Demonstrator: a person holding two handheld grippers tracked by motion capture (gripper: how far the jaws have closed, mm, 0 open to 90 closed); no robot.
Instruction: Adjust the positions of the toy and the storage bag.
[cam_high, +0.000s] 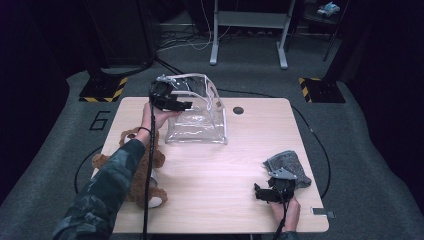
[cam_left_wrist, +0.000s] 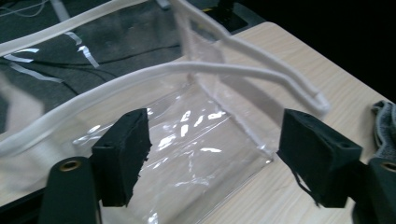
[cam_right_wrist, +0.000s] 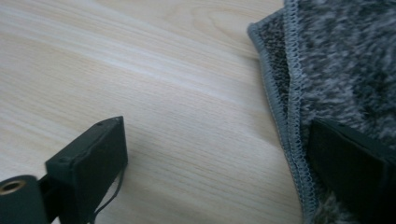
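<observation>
A clear plastic bag (cam_high: 196, 120) with white trim and handles stands open at the back of the wooden table (cam_high: 225, 165). My left gripper (cam_high: 172, 102) hovers at its left rim. In the left gripper view the left gripper (cam_left_wrist: 215, 140) stands open, the bag (cam_left_wrist: 196, 154) and its white rim lying beyond the pads without touching them. A folded grey cloth (cam_high: 290, 165) lies at the front right. My right gripper (cam_high: 259, 193) rests just in front of it, open. Its right pad lies over the cloth's edge (cam_right_wrist: 345, 60), its left pad over bare wood, the right gripper (cam_right_wrist: 224, 154) gripping nothing.
A brown teddy bear (cam_high: 145, 175) lies at the table's left front, partly under the person's left forearm. A round cable hole (cam_high: 238, 110) sits at the back edge. Beyond the table stand a desk frame (cam_high: 248, 30) and yellow-black floor plates (cam_high: 102, 90).
</observation>
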